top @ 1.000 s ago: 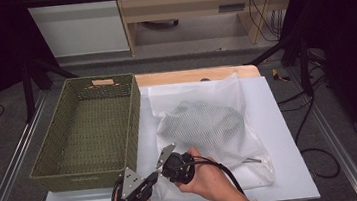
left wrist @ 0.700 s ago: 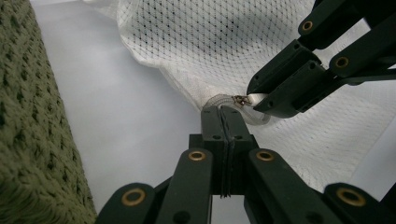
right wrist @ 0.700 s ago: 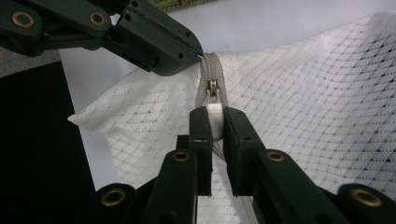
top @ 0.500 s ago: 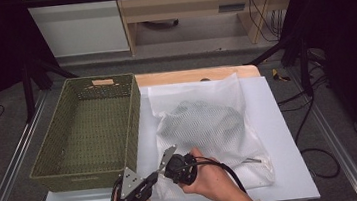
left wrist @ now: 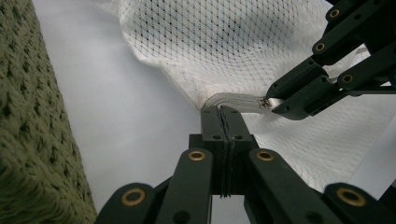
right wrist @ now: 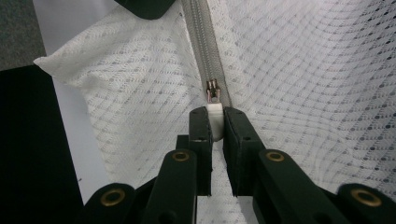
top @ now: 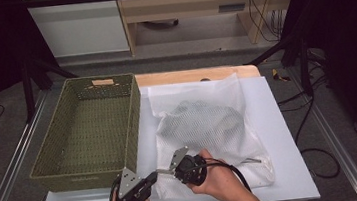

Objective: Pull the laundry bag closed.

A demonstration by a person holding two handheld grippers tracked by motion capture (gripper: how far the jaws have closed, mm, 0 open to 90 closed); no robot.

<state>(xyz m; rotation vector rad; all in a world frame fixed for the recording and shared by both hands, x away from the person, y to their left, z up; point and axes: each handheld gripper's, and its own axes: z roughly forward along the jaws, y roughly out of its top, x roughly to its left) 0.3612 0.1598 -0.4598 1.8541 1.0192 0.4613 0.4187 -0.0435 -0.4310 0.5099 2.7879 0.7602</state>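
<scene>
A white mesh laundry bag (top: 204,123) with dark clothes inside lies on the white board (top: 280,135). At its near left corner my left gripper (top: 154,175) is shut on the bag's edge; in the left gripper view the jaws (left wrist: 225,112) pinch the fabric where the zipper ends. Right beside it, my right gripper (top: 168,171) points left. In the right gripper view it (right wrist: 214,114) is shut on the white pull tab (right wrist: 214,110) of the zipper slider (right wrist: 212,89). The grey zipper (right wrist: 198,32) runs away from the jaws.
A green woven basket (top: 133,120) stands empty to the left of the bag, its side (left wrist: 28,121) close to my left gripper. A wooden tabletop strip (top: 189,75) shows beyond the board. Metal rails (top: 337,144) run along both sides.
My right gripper has shifted a little to the right and toward the near edge, still on the pull tab. The left gripper has stayed put.
</scene>
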